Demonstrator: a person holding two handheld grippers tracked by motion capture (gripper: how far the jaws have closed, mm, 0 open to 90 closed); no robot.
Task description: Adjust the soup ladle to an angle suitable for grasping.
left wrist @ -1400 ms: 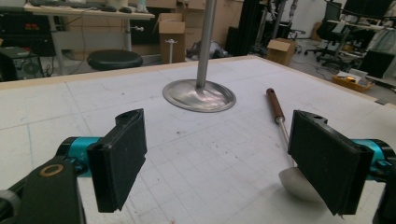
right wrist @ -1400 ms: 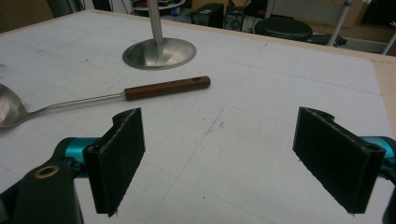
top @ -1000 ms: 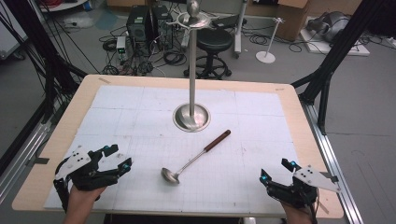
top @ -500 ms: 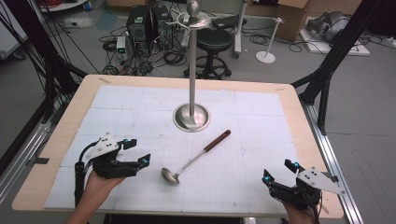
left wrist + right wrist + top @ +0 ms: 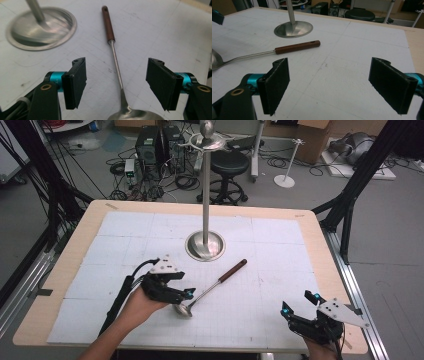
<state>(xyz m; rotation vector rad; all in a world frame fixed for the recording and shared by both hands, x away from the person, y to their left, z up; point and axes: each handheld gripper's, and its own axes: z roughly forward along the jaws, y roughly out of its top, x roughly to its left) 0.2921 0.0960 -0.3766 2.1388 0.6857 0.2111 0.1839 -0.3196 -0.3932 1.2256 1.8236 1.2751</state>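
Note:
A steel ladle (image 5: 212, 287) with a brown wooden handle lies flat on the white gridded mat, its bowl toward the near side. My left gripper (image 5: 187, 292) hovers at the bowl end. In the left gripper view the ladle (image 5: 115, 56) runs away between the open jaws of the left gripper (image 5: 116, 83); the pads stand apart from the shaft. Those jaws have just been closing. My right gripper (image 5: 300, 304) rests open near the front right corner, with bare mat between the jaws of the right gripper (image 5: 329, 82). From there the ladle (image 5: 297, 47) lies to the left.
A steel stand, a tall pole (image 5: 205, 185) on a round base (image 5: 205, 245), rises at the middle of the table just beyond the ladle's handle. The wooden table edge (image 5: 330, 250) frames the mat. A stool (image 5: 229, 165) and cables lie on the floor behind.
My left gripper has travelled from the front left of the table rightward to the ladle's bowl, and its jaws have narrowed a little. The right gripper and the ladle have stayed put.

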